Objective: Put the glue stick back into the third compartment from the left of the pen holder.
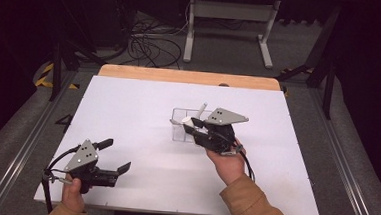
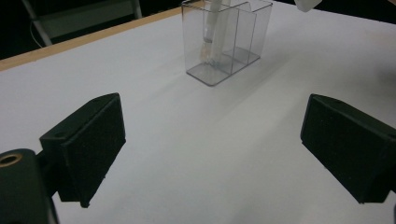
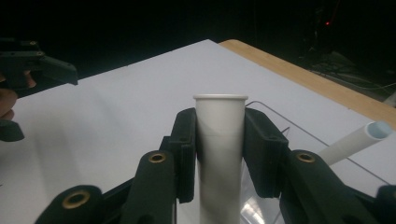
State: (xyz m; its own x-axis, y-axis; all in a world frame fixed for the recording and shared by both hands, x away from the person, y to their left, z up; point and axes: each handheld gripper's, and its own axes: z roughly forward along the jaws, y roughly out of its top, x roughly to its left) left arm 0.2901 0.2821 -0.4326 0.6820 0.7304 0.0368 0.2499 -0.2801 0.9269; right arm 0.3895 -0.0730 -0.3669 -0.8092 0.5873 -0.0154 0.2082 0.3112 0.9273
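While the left gripper (image 1: 117, 155) waits wide open and empty well away, the right gripper (image 3: 219, 144) clamps a white tube (image 3: 220, 154) upright, directly over the clear divided holder (image 1: 181, 129), where another tube (image 2: 212, 25) already leans.

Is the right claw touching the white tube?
Touching. In the right gripper view, the right claw has both black jaws pressed against the sides of the white tube, with no gap visible.

A white table (image 1: 128, 113) with a wooden far edge bears a clear divided box (image 1: 179, 128) near its middle.
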